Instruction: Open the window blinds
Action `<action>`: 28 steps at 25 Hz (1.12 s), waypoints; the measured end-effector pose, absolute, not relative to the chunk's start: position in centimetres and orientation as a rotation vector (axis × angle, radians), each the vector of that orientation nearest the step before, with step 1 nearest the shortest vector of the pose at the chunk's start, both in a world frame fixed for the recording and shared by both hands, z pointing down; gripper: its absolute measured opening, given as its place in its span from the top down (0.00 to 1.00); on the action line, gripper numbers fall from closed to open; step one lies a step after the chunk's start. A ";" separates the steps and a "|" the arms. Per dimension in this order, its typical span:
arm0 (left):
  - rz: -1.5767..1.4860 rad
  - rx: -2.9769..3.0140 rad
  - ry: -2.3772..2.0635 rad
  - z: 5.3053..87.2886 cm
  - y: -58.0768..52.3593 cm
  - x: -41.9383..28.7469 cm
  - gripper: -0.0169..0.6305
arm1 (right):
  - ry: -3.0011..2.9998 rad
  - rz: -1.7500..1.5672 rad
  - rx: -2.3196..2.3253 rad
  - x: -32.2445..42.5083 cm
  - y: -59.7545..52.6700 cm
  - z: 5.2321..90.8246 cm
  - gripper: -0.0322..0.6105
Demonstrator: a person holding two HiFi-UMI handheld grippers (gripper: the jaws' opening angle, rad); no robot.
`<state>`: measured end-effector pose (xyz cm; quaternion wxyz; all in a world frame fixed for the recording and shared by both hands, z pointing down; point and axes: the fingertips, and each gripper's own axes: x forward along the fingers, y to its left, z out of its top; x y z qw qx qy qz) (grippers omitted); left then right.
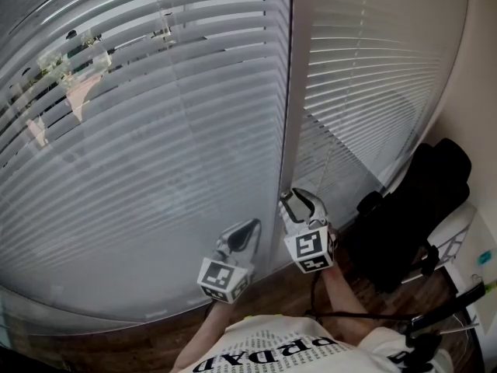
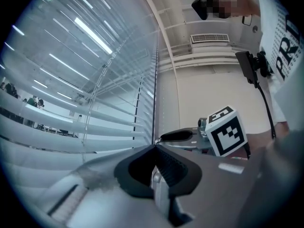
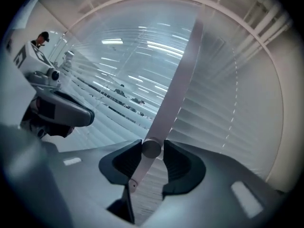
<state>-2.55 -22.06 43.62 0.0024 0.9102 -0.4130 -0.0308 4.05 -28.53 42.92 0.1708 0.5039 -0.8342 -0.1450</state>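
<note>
1. The right gripper [image 3: 153, 143] has its jaws spread. The rounded end of the blind wand [image 3: 152, 149] sits between them, and the pads look just clear of it rather than pinching it.
2. The left gripper [image 2: 155, 147] is just beside it on the left. Its jaws are pressed together on nothing.
3. The wand's long axis runs up and away from the right jaws, close to the window post [image 1: 289, 92]. The right hand is clearly the nearer one, so any further twist would likely be about that axis.
4. The blinds [image 1: 155, 169] hang on both sides of the post. The left slats are tilted enough to show outdoors (mostly at the upper left), while the right ones look more closed – the task seems only partly done.
5. A dark chair [image 1: 408, 208] and the wall crowd the right side – there is more room to the left.
</note>
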 end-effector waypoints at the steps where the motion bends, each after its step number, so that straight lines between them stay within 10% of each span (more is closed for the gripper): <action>1: -0.095 2.856 -1.294 43.6 -22.0 -2.5 0.99 | -2.359 -0.433 1.422 3.9 -28.5 42.9 0.72; 28: -0.087 2.853 -1.295 44.0 -22.4 -2.6 0.99 | -2.739 0.188 1.625 4.9 -29.1 43.0 0.74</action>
